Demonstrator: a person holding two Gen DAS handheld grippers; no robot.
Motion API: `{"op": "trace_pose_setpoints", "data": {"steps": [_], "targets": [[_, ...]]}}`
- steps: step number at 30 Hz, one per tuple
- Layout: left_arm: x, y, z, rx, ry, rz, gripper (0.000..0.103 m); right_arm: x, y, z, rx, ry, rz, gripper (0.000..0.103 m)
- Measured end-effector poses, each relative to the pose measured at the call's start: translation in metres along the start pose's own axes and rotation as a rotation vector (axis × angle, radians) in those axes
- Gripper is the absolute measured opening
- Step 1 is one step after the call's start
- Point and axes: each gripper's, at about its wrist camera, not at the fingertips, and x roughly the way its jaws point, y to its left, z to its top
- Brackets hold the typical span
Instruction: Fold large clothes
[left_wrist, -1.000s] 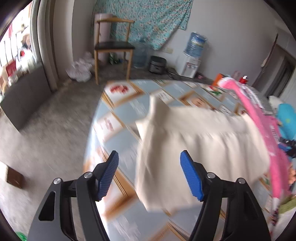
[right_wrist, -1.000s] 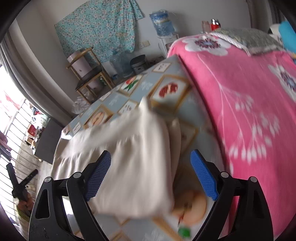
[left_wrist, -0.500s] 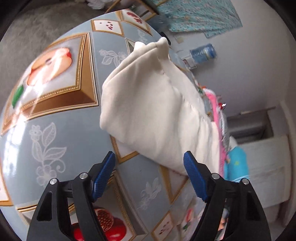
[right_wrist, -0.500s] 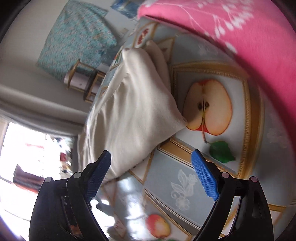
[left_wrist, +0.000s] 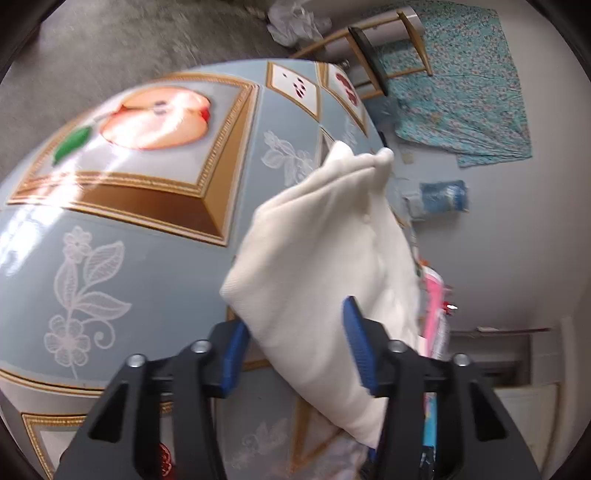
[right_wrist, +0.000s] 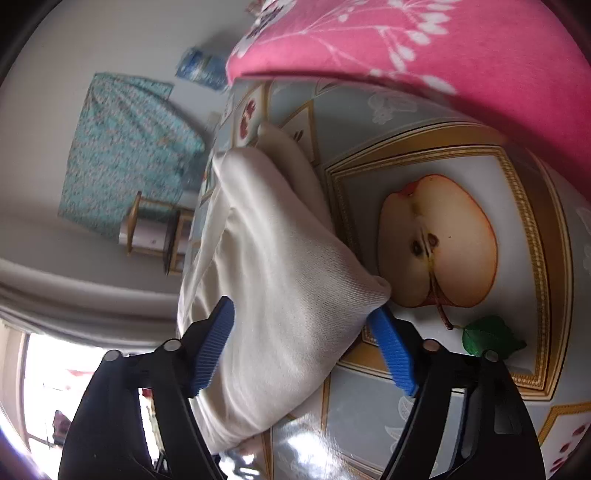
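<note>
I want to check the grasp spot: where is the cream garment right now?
The cream garment lies folded on the fruit-print tablecloth, left of the printed apple half in the right wrist view, with both open grippers straddling its near corners.

Right gripper (right_wrist: 301, 347) spread wide, straddling folded cream garment (right_wrist: 273, 266) on fruit-print tablecloth (right_wrist: 436, 402).

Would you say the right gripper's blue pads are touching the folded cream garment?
Cannot tell: in the right wrist view the right gripper straddles the folded cream garment, open, but no gap or contact shows plainly.

Fruit-print tablecloth (left_wrist: 147, 258), pink blanket (right_wrist: 461, 48), wooden chair (left_wrist: 373, 62).
</note>
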Motion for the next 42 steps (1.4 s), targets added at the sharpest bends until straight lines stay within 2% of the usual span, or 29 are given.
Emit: {"op": "trace_pose_setpoints", "data": {"steps": [1, 4, 5, 6, 7, 10, 16, 21, 25, 26, 28, 29, 30, 32, 33, 36, 37, 39, 42], "targets": [[0.004, -0.006, -0.005, 0.031, -0.021, 0.042, 0.031, -0.001, 0.0, -0.002, 0.008, -0.019, -0.008, 0.064], [0.005, -0.028, -0.019, 0.221, -0.108, 0.186, 0.027, -0.003, -0.002, -0.01, 0.016, -0.083, -0.048, 0.047], [0.005, -0.035, -0.027, 0.294, -0.145, 0.221, 0.026, -0.002, -0.002, -0.011, 0.007, -0.1, -0.066, 0.038], [0.004, -0.041, -0.034, 0.373, -0.183, 0.249, 0.023, -0.001, -0.002, -0.011, -0.003, -0.105, -0.07, 0.032], [0.002, -0.046, -0.04, 0.45, -0.216, 0.271, 0.021, 0.002, -0.001, -0.01, -0.024, -0.104, -0.073, 0.029], [-0.008, -0.06, -0.057, 0.614, -0.291, 0.285, 0.019, -0.001, 0.005, -0.008, -0.115, -0.092, -0.069, 0.022], [-0.038, -0.06, -0.064, 0.666, -0.285, 0.238, 0.018, -0.028, 0.013, -0.016, -0.225, -0.072, -0.034, 0.018], [-0.075, -0.034, -0.078, 0.674, -0.198, 0.205, 0.019, -0.053, -0.005, -0.036, -0.242, -0.023, -0.026, 0.018], [-0.076, 0.001, -0.08, 0.641, -0.079, 0.184, 0.023, -0.058, -0.04, -0.046, -0.181, 0.026, -0.043, 0.024], [-0.072, 0.011, -0.076, 0.608, -0.044, 0.171, 0.023, -0.059, -0.046, -0.045, -0.156, 0.031, -0.032, 0.028], [-0.074, 0.028, -0.064, 0.517, 0.013, 0.124, 0.032, -0.061, -0.058, -0.044, -0.107, 0.04, 0.002, 0.029], [-0.079, 0.033, -0.059, 0.487, 0.017, 0.111, 0.034, -0.064, -0.058, -0.042, -0.105, 0.04, 0.002, 0.034], [-0.087, 0.035, -0.055, 0.484, -0.011, 0.112, 0.04, -0.07, -0.054, -0.041, -0.126, 0.022, -0.023, 0.041], [-0.106, 0.031, -0.053, 0.524, -0.11, 0.171, 0.048, -0.088, -0.045, -0.041, -0.191, -0.06, -0.11, 0.05], [-0.118, 0.029, -0.051, 0.556, -0.165, 0.206, 0.049, -0.096, -0.039, -0.042, -0.219, -0.095, -0.139, 0.051], [-0.136, 0.015, -0.052, 0.628, -0.253, 0.233, 0.049, -0.119, -0.02, -0.046, -0.33, -0.221, -0.253, 0.056], [-0.137, 0.007, -0.056, 0.663, -0.262, 0.223, 0.051, -0.123, -0.006, -0.051, -0.406, -0.263, -0.292, 0.059], [-0.132, -0.013, -0.069, 0.766, -0.26, 0.193, 0.056, -0.113, 0.02, -0.065, -0.543, -0.28, -0.317, 0.068], [-0.1, -0.043, -0.092, 0.924, -0.155, 0.162, 0.067, -0.082, 0.045, -0.092, -0.721, -0.207, -0.297, 0.076]]}}
